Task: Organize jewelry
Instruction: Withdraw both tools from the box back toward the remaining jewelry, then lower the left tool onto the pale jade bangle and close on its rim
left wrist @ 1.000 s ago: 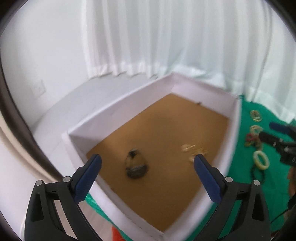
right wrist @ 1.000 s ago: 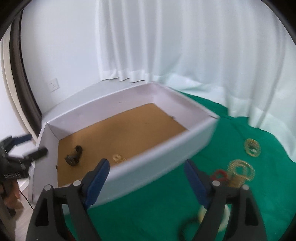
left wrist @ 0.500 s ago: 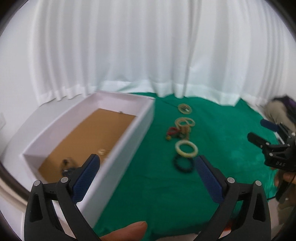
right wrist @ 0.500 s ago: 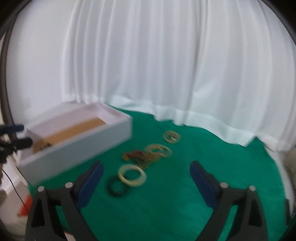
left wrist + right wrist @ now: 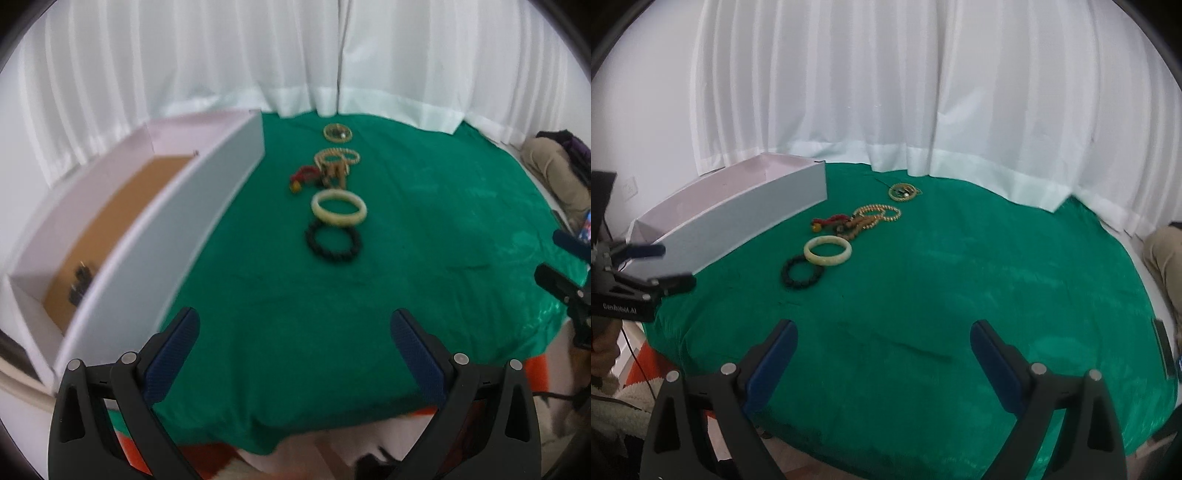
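The green cloth (image 5: pixel 960 295) covers my surface, with the white box (image 5: pixel 738 221) along its far left edge. Down the middle runs a line of jewelry: nearest the black bead bracelet (image 5: pixel 802 272), touching it the pale bangle (image 5: pixel 828 250), then the red cord piece (image 5: pixel 829 221), the gold bead strands (image 5: pixel 877 214), and farthest the small gold pendant (image 5: pixel 904 192). My left tongs (image 5: pixel 295 334) and right tongs (image 5: pixel 884 338) both gape wide, holding nothing. I judge the bangle stiff, slick and breakable, best pinched across its rim; the beads are limp and light.
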Tool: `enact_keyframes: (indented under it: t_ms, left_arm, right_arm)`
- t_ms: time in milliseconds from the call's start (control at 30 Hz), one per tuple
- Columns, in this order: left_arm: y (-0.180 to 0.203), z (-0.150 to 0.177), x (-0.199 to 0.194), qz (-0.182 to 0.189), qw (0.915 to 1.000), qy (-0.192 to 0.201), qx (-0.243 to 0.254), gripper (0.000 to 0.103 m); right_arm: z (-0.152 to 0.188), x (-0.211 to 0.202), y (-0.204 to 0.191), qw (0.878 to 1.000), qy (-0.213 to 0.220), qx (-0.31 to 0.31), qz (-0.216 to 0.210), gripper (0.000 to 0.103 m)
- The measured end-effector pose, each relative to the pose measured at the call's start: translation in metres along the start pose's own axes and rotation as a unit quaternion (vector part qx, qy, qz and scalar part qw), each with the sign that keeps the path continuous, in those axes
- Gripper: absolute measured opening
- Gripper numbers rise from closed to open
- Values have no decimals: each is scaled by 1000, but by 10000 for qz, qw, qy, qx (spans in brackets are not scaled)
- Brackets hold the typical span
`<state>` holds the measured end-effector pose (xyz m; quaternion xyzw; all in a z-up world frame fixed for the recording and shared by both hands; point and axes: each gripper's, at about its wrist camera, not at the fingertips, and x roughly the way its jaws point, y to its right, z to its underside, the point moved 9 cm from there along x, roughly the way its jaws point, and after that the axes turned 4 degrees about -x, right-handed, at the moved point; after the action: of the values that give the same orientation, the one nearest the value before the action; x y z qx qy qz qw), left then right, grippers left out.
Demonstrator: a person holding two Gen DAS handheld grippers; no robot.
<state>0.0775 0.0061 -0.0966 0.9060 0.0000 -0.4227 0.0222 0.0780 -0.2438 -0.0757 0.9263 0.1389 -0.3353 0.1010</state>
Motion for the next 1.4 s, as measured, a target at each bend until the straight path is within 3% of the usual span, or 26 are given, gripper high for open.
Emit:
enact_keyframes:
  t_ms: [167, 400, 533, 600, 700, 967, 1167, 1400]
  left_arm:
    - [0, 11, 7, -118, 9999, -78, 85, 103]
    - [9, 8, 14, 201, 9995, -176, 165, 103]
    - [33, 0, 23, 603, 9963, -333, 512, 103]
    - [46, -6, 31, 930, 9928, -512, 557, 103]
    - [56, -14, 46, 1131, 9897, -711, 506, 103]
    - [49, -34, 86, 859, 9885, -1197, 344, 103]
    - [30, -66, 103, 998, 9846, -1403, -300, 103]
    - [35, -93, 124, 1090, 9776, -1764, -361, 103]
  right_arm:
    - [17, 16, 1, 9989, -376, 270, 59, 96]
    - [30, 33, -8, 9947, -736, 657, -295, 96]
    - [36, 39, -11, 9942, -903, 536, -241, 96]
    - [36, 39, -11, 9940, -918, 530, -256, 96]
    - [37, 37, -10, 9938, -907, 557, -314, 96]
    - [51, 38, 8, 9917, -1019, 729, -284, 96]
    - [55, 40, 16, 9905, -1036, 848, -318, 96]
    - [55, 41, 20, 9895, -1033, 946, -360, 96]
